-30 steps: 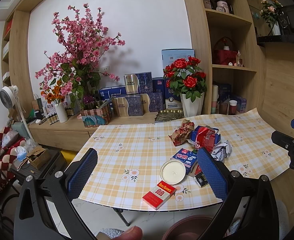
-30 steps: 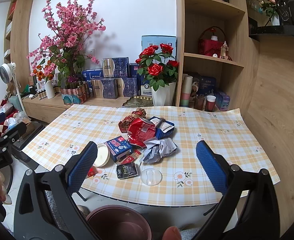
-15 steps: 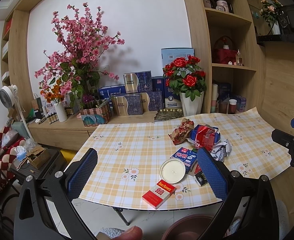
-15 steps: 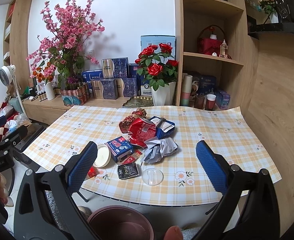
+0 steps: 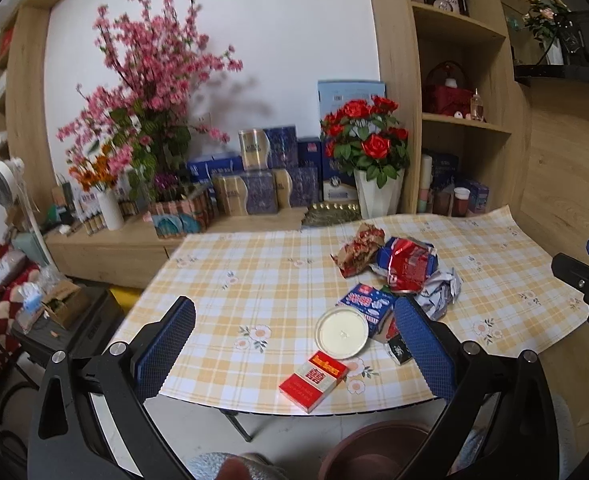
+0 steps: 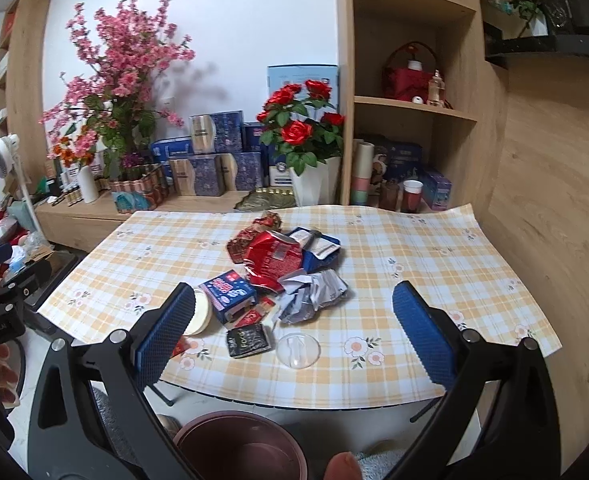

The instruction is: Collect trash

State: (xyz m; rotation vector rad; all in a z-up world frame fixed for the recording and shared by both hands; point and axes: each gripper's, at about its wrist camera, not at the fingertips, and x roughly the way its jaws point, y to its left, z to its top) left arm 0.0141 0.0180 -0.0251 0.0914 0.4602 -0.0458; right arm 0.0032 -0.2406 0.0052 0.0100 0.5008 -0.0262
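Trash lying in loose pile mid-surface [image 6: 414, 360]: crumpled red wrapper [image 6: 272, 260], red carton [image 5: 312, 380] at near edge. Both grippers hovering, left gripper [image 5: 294, 348], right gripper [image 6: 292, 344], fingers spread, empty. Wrapper looking light, crushable; pinching raised fold seeming best

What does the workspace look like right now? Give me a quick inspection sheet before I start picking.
Surface: checked tablecloth, flat.
Job's things: crumpled wrappers heaped mid-table; blue box, black sachet, clear lid, white lid, red pack near the front edge; brown bin on the floor below.
Clutter: nothing seen on the table beyond the trash.
Grippers: left gripper and right gripper open, empty, off the table.
Cables: nothing seen.
Surroundings: flower vases, boxes, shelves behind.
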